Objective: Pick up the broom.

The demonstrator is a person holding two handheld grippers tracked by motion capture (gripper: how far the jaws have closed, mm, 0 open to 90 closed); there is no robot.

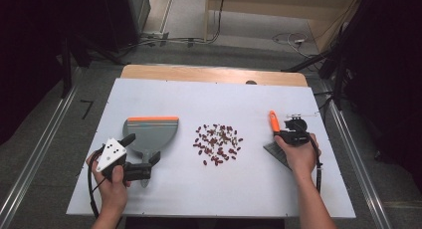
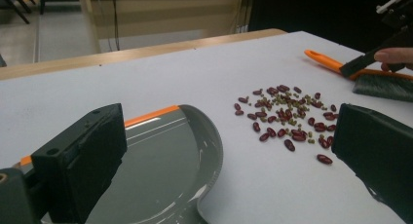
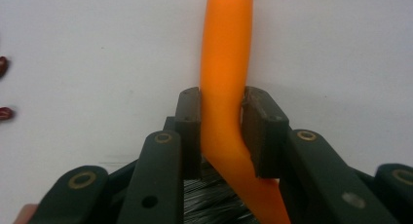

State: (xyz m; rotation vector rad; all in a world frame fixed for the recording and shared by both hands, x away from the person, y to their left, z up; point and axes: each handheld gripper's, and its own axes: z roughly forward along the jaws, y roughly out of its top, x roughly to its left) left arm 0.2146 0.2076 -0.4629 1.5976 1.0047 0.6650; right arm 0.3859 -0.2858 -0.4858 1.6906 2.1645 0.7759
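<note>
On the white worktop (image 1: 259, 189), the left gripper (image 1: 142, 150) gapes wide over the grey orange-edged plastic dustpan (image 1: 149, 132), beside scattered dark red beans (image 1: 217, 143), while the right gripper (image 3: 221, 114) clamps the orange-handled hand brush (image 3: 225, 63).

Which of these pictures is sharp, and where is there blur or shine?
High view: evenly lit, dark corners, the scattered red beans small and soft. Left gripper view: the grey plastic dustpan glints, the near black jaws blurred. Right gripper view: the right tool and the orange brush handle fairly sharp.
</note>
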